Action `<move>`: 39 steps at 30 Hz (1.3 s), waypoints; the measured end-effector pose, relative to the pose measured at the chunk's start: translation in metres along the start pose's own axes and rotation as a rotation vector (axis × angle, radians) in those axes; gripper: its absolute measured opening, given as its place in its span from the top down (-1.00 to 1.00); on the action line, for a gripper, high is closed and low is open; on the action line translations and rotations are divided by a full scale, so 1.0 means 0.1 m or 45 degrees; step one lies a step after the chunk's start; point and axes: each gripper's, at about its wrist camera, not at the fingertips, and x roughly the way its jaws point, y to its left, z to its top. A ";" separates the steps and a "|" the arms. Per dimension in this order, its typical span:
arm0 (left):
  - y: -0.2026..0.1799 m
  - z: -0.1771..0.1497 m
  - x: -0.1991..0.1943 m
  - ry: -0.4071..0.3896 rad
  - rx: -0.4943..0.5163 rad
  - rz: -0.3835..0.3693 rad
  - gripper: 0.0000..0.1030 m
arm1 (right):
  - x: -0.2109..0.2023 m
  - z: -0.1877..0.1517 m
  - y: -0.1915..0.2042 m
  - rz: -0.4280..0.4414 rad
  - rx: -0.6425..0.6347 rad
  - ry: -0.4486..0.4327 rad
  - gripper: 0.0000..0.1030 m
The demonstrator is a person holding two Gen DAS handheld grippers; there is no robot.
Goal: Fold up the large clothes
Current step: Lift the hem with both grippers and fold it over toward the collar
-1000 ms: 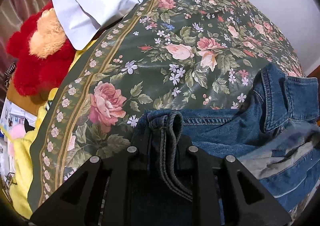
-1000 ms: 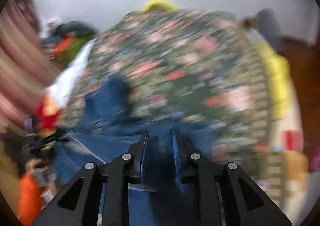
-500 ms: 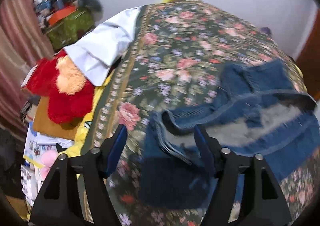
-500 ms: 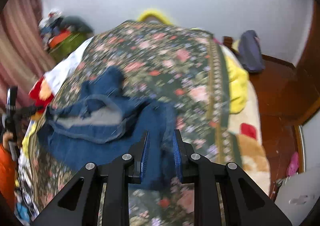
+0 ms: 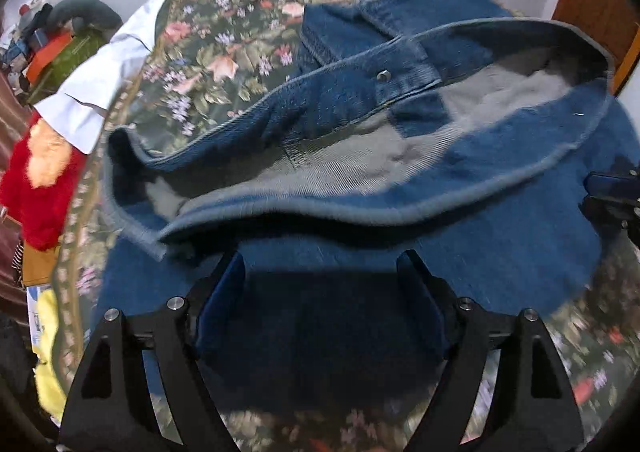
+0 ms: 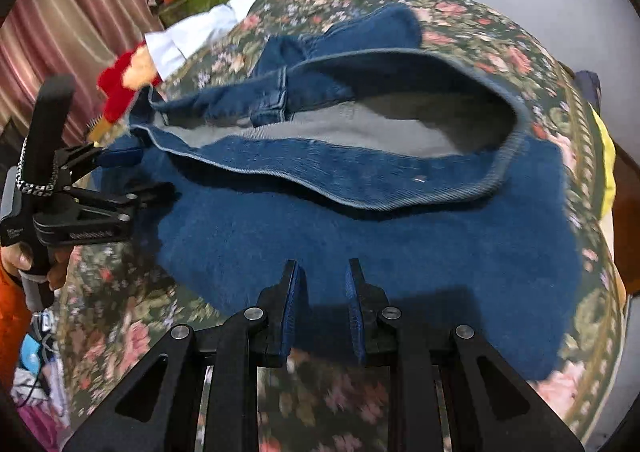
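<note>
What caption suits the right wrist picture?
Open right gripper above a denim jacket spread on a floral bedspread.

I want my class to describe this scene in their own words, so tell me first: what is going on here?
A person with a handheld gripper in each hand is folding a denim jacket on a bed covered by a floral bedspread. The jacket lies spread out, its grey lining showing at the open edge. The left gripper is wide open over the near denim, holding nothing. The right gripper is slightly open at the jacket's near edge, also gripping nothing. A red plush toy sits beside the bed.
</note>
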 end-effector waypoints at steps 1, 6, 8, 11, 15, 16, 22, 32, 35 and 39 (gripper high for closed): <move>0.01 0.01 0.05 -0.001 -0.008 0.002 -0.55 | 0.06 0.02 0.03 -0.008 -0.013 -0.007 0.64; 0.13 0.22 0.22 -0.017 -0.064 -0.016 -0.54 | 0.35 0.25 0.03 0.031 0.021 0.024 0.64; 0.20 0.37 0.17 -0.052 -0.069 0.019 -0.52 | 0.36 0.39 0.00 0.036 0.024 0.016 0.64; 0.34 0.54 0.07 -0.123 -0.093 0.009 -0.51 | 0.25 0.61 -0.10 0.015 0.066 -0.071 0.64; 0.49 0.81 0.08 -0.169 -0.172 0.055 -0.51 | 0.04 0.95 -0.23 -0.120 0.091 -0.218 0.64; 0.54 0.88 0.12 -0.167 -0.198 0.098 -0.51 | -0.01 1.06 -0.28 -0.161 0.098 -0.254 0.64; 0.74 0.98 -0.01 -0.143 -0.280 0.051 -0.51 | -0.41 1.28 -0.51 -0.173 0.210 -0.380 0.64; 0.85 0.46 -0.77 -0.231 -0.133 0.157 -0.70 | -0.36 0.84 0.18 -0.004 -0.077 -0.194 0.64; 0.90 0.12 -0.66 -0.123 -0.102 0.156 -0.70 | 0.02 0.65 0.38 0.000 -0.141 -0.046 0.64; 0.96 -0.32 -0.39 0.017 -0.089 0.149 -0.79 | 0.53 0.41 0.46 -0.067 -0.189 0.173 0.64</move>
